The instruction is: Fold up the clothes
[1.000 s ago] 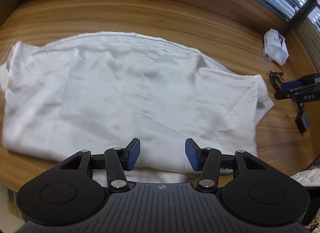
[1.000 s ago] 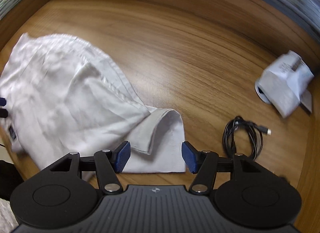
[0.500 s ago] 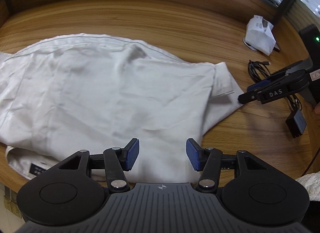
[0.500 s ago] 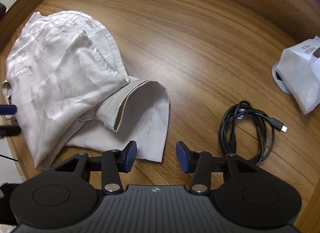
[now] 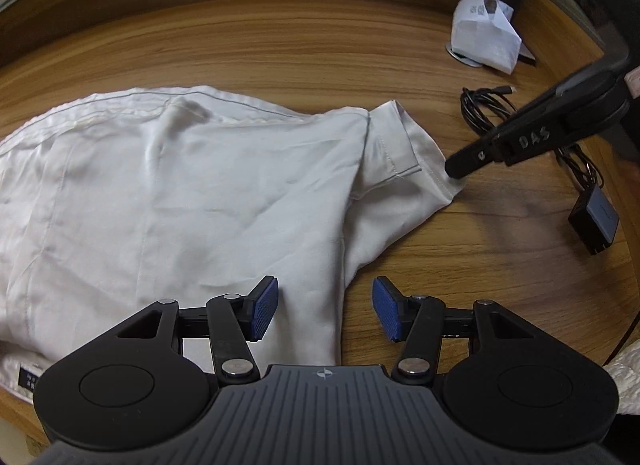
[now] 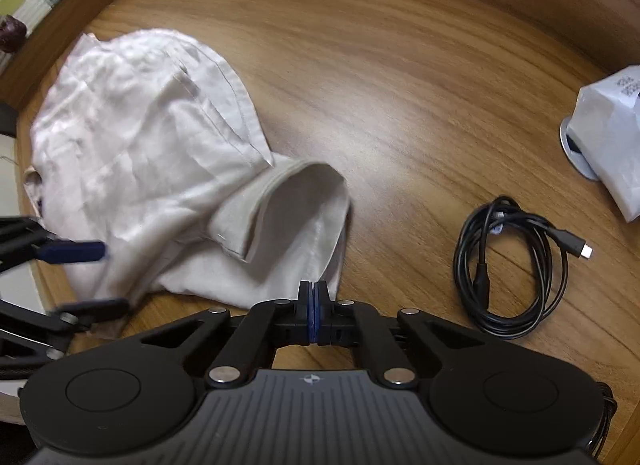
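A white short-sleeved shirt [image 5: 192, 193] lies spread flat on the wooden table [image 5: 280, 45]. Its sleeve [image 6: 296, 225] points toward the cable. My right gripper [image 6: 314, 299] is shut, and its pads pinch the sleeve's hem edge. In the left wrist view the right gripper [image 5: 454, 170] touches the sleeve's outer corner. My left gripper [image 5: 325, 313] hovers open over the shirt's near side seam, with fabric under the gap and nothing gripped. The left gripper [image 6: 86, 279] also shows at the left edge of the right wrist view, over the shirt's near edge.
A coiled black cable [image 6: 512, 265] lies right of the sleeve, with a black adapter [image 5: 594, 217] beyond it. A crumpled white paper bag [image 5: 484, 37] sits at the far right on a metal grommet. The table's near edge [image 6: 44, 289] curves by the left gripper.
The right gripper's jaws have closed onto the sleeve's hem, after a slight drop toward it. The left gripper has slid rightward along the shirt's near edge, toward the sleeve.
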Demonstrator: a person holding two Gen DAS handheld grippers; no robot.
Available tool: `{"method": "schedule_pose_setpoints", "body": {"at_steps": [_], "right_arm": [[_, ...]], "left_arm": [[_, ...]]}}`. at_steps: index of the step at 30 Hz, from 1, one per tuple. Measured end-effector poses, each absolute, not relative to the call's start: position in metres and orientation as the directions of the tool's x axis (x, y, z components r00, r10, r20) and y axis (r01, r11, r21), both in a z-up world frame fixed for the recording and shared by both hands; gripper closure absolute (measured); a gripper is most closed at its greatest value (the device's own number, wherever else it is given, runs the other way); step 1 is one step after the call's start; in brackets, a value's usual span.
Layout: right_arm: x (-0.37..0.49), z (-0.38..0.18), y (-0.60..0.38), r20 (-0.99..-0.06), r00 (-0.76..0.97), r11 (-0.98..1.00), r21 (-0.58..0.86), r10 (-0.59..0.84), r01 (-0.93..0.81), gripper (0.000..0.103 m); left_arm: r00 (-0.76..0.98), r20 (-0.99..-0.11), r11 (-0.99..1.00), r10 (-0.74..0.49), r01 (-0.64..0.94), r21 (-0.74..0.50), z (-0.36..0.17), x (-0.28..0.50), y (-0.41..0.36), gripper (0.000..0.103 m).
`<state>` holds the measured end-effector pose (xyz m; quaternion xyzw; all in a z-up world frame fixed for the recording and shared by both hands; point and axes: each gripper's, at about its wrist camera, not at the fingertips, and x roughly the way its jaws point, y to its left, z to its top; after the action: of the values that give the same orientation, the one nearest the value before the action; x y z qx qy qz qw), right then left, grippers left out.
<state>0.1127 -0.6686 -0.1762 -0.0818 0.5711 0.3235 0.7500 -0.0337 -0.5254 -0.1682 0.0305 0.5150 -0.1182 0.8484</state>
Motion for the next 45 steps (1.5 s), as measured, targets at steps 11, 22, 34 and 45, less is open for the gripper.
{"method": "schedule_pose_setpoints", "body": {"at_steps": [11, 22, 34, 45], "right_arm": [[0.109, -0.127, -0.654, -0.855, 0.21, 0.744, 0.262, 0.474, -0.615, 0.103], [0.108, -0.095, -0.642, -0.82, 0.215, 0.715, 0.298, 0.531, -0.633, 0.103], [0.118, -0.109, -0.657, -0.868, 0.201, 0.764, 0.264, 0.454, -0.589, 0.043], [0.127, -0.167, -0.687, -0.85, 0.067, 0.817, 0.477, 0.523, -0.323, 0.023]], "left_arm": [[0.482, -0.864, 0.957, -0.147, 0.291, 0.0, -0.176, -0.028, -0.552, 0.045], [0.626, -0.778, 0.892, -0.053, 0.38, 0.245, -0.177, -0.024, -0.592, 0.085], [0.632, -0.769, 0.919, -0.098, 0.353, 0.173, -0.169, -0.025, -0.588, 0.102], [0.675, -0.734, 0.941, -0.08, 0.294, 0.169, -0.154, -0.029, -0.582, 0.102]]}}
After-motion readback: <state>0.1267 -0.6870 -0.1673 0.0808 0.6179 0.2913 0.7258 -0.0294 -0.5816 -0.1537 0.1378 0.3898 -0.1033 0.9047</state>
